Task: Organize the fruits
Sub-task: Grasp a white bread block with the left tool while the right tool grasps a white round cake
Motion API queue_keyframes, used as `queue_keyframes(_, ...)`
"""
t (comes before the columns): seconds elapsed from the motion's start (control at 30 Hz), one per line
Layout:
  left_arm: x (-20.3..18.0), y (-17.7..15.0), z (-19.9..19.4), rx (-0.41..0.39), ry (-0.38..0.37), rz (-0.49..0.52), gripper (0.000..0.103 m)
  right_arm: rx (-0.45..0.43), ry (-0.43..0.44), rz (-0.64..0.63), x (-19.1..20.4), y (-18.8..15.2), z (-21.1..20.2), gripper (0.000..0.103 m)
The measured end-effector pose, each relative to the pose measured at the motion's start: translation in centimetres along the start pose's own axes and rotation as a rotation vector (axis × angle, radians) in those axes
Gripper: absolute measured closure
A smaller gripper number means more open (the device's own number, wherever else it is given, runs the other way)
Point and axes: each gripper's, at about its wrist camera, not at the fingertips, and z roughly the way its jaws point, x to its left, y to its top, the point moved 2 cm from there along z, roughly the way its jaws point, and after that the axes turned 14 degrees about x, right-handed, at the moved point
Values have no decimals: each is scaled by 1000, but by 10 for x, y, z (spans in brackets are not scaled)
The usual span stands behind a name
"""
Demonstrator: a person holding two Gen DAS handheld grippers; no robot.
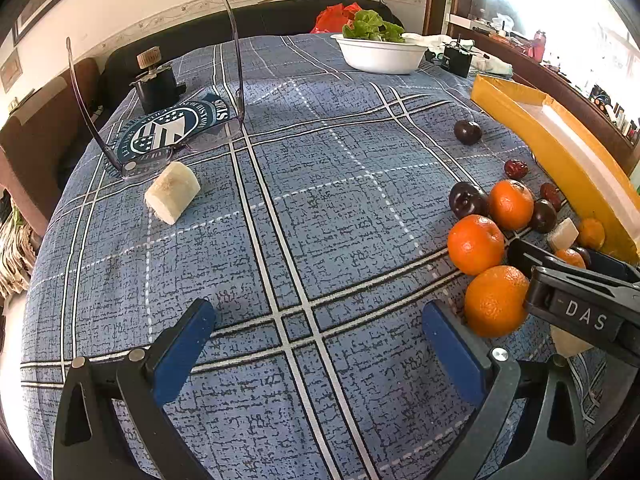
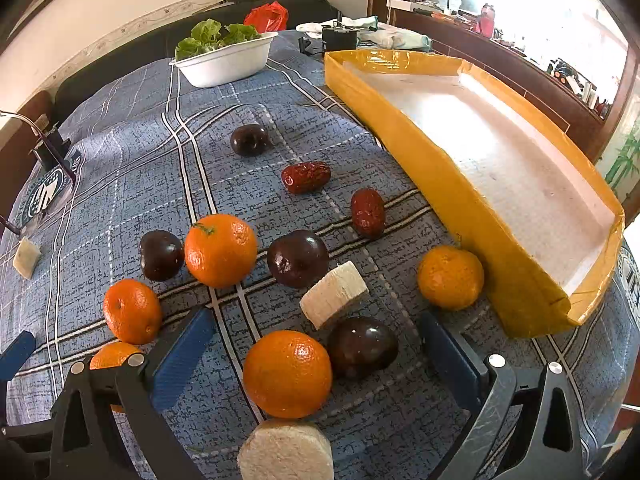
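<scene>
A pale cut fruit chunk (image 2: 286, 450) lies closest to the right wrist camera, at the bottom edge of the view and between the jaws of the right hand-held gripper (image 2: 316, 354). The jaws stand wide apart and grip nothing. Directly ahead of the chunk, also between the jaws, sits an orange (image 2: 287, 374) touching a dark plum (image 2: 362, 347). This alignment suggests the orange is the intended pick.

The remaining fruit is scattered on the checked cloth of the desk (image 2: 132, 160): a second pale chunk (image 2: 334, 294), more oranges (image 2: 220, 250), plums (image 2: 297, 258) and two red dates (image 2: 306, 177). A third chunk (image 1: 172, 192) lies well apart on the left side of the desk.

The yellow-walled tray (image 2: 432, 152) stands just beside the fruit cluster on the right and is empty. It is probably the collection container; its position near the fruit keeps each transfer short. By that reading, sorting has not begun.

The left hand-held gripper (image 1: 316, 340) hangs over bare cloth with its jaws fully spread and empty, just left of the nearest orange. It appears to be on standby.

A white bowl (image 2: 228, 66) of green leaves stands at the far end of the desk, clear of the work area. Eyeglasses (image 1: 160, 120) rest near the far-left chunk.
</scene>
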Motion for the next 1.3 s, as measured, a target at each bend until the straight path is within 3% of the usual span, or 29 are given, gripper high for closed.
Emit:
queue_keyframes(0.43,0,0,0,-1,1,-1,0,0,0,2,1,1,-1,0)
queue_keyframes(0.53,-2,2,1,0,9,-11,0,39,5,-24,2,3,1,0)
queue_keyframes(0.77,2,-2,-1,14,0,17,0,159,102,-308,-6,-3,-3,0)
queue_keyframes(0.9,21,-13,-20,9,-51,-24,3,180,215,-374,-19,-21,-18,14)
queue_keyframes(1.0,42,-13,-35,-3,-75,-56,5,190,294,-399,-33,-32,-33,15)
queue_keyframes(1.1,72,3,-38,6,-62,-99,18,152,330,-460,-38,-43,-53,19)
queue_keyframes(1.17,89,21,-32,35,-43,-119,35,128,365,-491,-38,-46,-68,20)
queue_keyframes(1.3,99,54,-17,79,-37,-77,35,84,388,-559,-38,-46,-90,29)
